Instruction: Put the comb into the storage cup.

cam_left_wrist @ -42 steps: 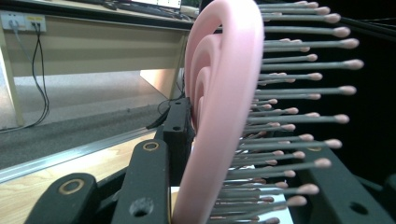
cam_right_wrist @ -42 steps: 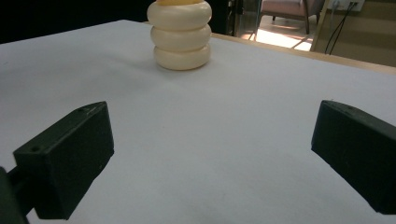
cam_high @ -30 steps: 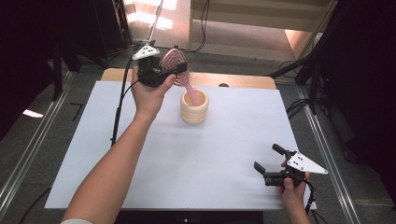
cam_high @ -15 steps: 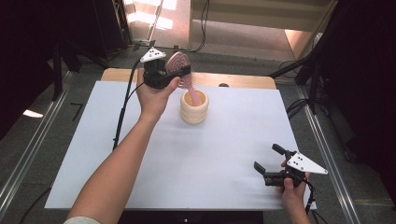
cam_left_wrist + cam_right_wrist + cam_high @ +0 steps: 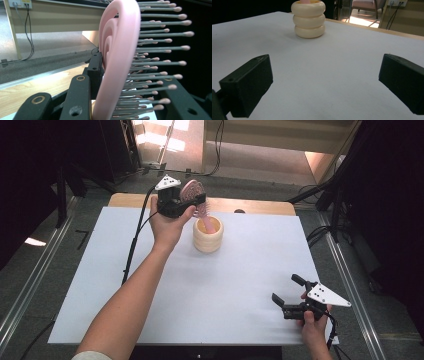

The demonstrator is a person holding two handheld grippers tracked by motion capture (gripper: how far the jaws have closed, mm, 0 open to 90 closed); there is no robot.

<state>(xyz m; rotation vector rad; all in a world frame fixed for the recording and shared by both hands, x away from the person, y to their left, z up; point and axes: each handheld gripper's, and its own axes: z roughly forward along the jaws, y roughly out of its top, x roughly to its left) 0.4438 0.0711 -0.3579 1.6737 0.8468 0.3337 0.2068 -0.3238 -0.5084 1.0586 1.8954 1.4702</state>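
A: Start at the left. The left gripper [image 5: 186,200] has its fingers [image 5: 82,97] clamped across the head of the pink hairbrush [image 5: 192,195], one finger on the smooth back, the other in among the bristles. The brush stands tilted, its handle pointing down into the cream ribbed cup [image 5: 208,235] toward the far side of the desk [image 5: 240,290].

B: So the step is seating the handle in the cup?

A: That's my reading. To do it well, I'd square the brush more upright over the cup's mouth, lower it until the handle rests on the bottom, and only then ease the fingers apart. The cup looks light; any sideways drag could tip or slide it.

B: And the grip on bristles?

A: Likely springy, so release slowly or the head may flick.

B: The right side?

A: The right gripper [image 5: 289,302] rests near the front edge, well apart from the cup, fingers [image 5: 249,85] spread with nothing between them. It could steady the cup if needed.
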